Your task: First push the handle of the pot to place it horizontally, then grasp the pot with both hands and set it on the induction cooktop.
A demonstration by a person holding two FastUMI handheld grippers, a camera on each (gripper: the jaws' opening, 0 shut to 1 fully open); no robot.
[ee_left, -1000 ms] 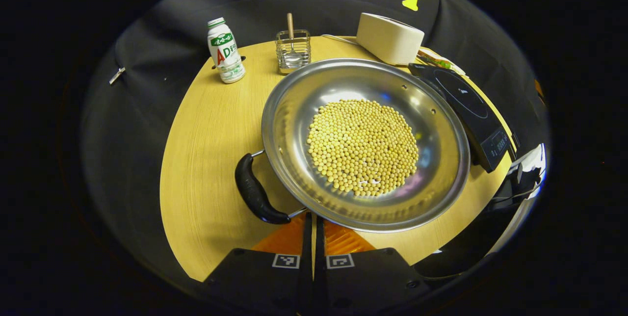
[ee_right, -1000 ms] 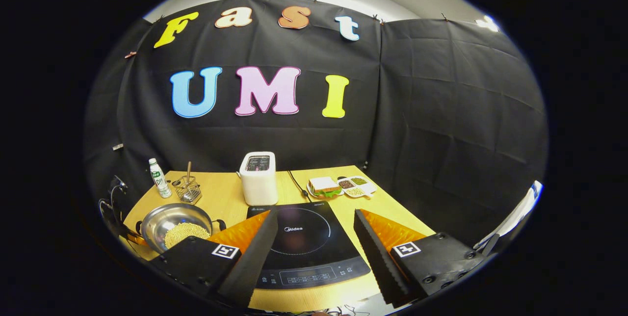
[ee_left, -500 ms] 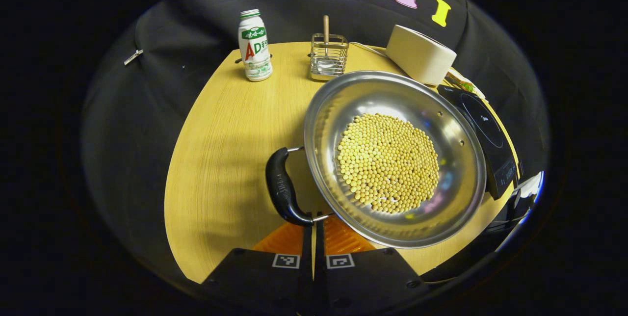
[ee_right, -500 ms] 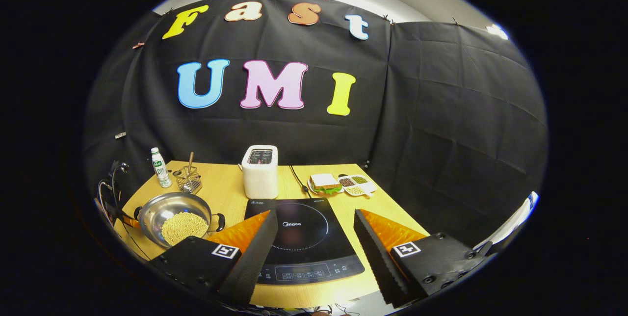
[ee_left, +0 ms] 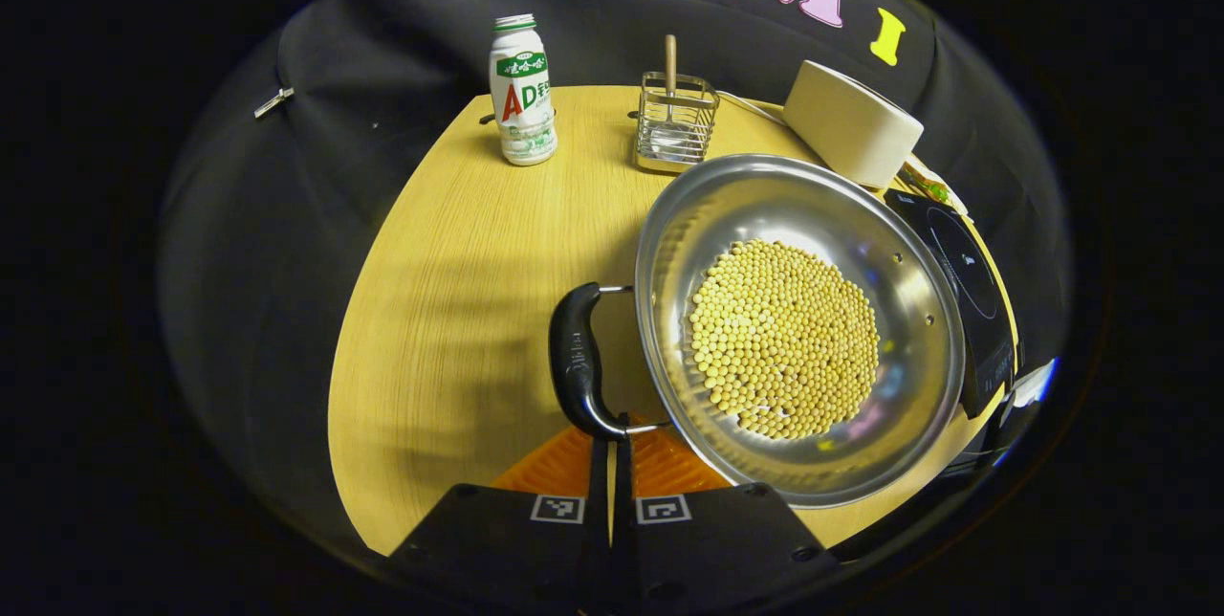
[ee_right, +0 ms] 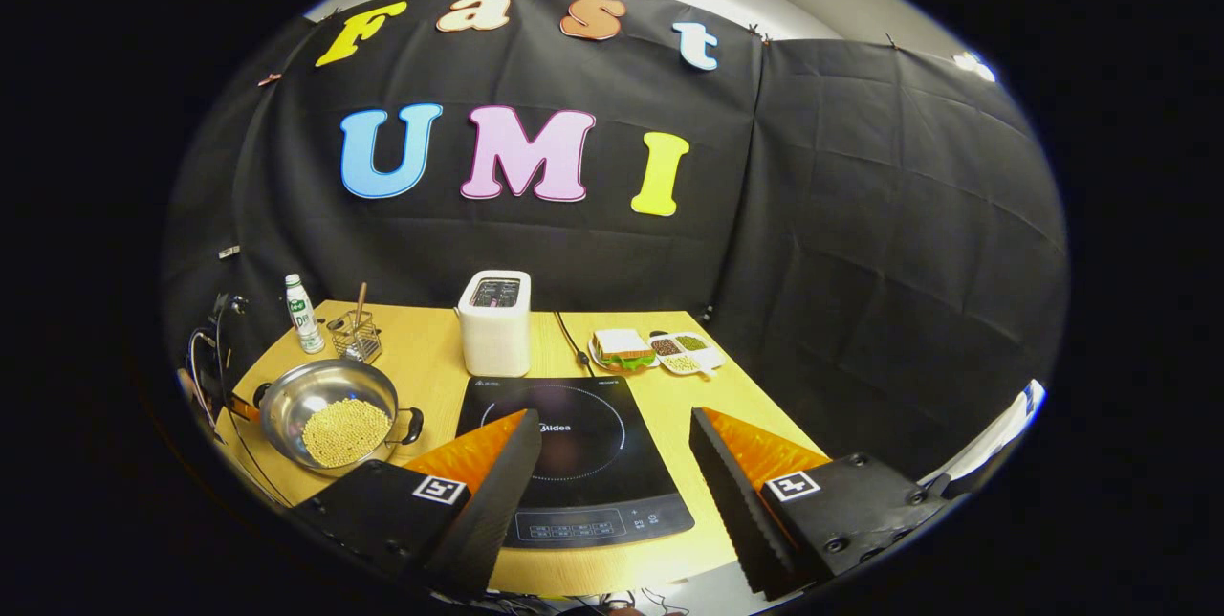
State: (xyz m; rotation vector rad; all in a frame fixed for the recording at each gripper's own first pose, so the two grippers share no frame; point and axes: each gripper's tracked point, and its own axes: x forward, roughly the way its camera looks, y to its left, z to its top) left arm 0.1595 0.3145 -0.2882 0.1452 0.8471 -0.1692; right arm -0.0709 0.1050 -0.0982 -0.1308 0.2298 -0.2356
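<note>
A steel pot [ee_left: 798, 329] of soybeans [ee_left: 784, 339] sits on the counter [ee_left: 449, 262] beside the induction cooktop [ee_right: 564, 449]. Left gripper [ee_left: 612, 449], jaws together, meets its black side handle [ee_left: 577, 372]; right gripper [ee_right: 612, 473] hovers, jaws apart. Likely heavy, slick, spillable; best gripped by both handles.

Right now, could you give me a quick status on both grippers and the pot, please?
Left gripper shut, tips at black pot handle. Right gripper open above black induction cooktop. Steel pot of yellow beans on wooden table, beside cooktop.
</note>
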